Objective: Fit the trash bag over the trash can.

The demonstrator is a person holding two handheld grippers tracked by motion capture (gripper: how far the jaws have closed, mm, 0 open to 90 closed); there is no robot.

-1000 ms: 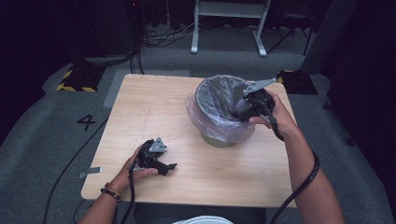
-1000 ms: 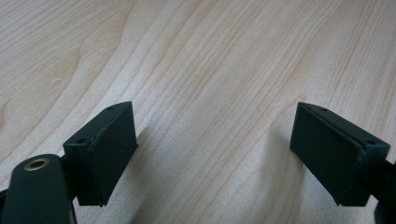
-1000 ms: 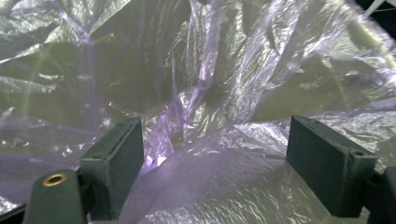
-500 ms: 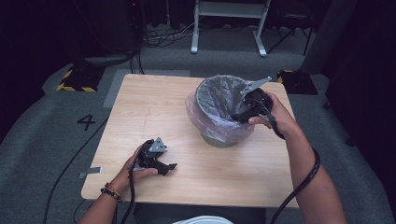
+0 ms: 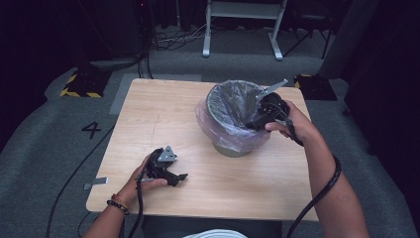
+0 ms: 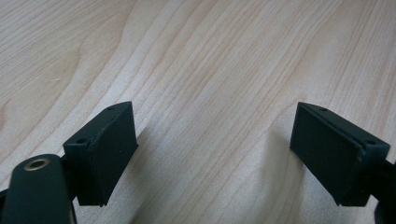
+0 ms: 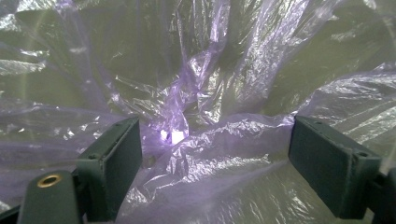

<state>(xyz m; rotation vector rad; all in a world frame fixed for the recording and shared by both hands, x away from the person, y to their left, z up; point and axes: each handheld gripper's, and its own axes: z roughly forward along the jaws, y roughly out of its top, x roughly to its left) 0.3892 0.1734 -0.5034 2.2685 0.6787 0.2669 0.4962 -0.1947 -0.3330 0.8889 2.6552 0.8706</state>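
A small bin (image 5: 233, 144) lined with a thin purple-tinted plastic bag (image 5: 218, 124) was seen standing on the wooden table (image 5: 163, 114), toward its far right part and set in from the right edge. The bag's top was folded over the bin's rim and hung loosely down its outer wall.

The right gripper (image 5: 255, 121) was held at the bin's right-hand rim, pointed down into the opening. In the right gripper view, the right gripper (image 7: 212, 154) was shown with its jaws spread wide, and crumpled bag film (image 7: 205, 70) was seen ahead of and between them; nothing was clamped. Whether the jaws touched the film could not be told.

The left gripper (image 5: 179, 177) was rested low over the table near the near edge, left of the middle, well apart from the bin, and was held in the left hand (image 5: 141, 181). In the left gripper view, the left gripper (image 6: 215, 149) was shown wide apart over bare wood grain, with nothing held between the jaws.
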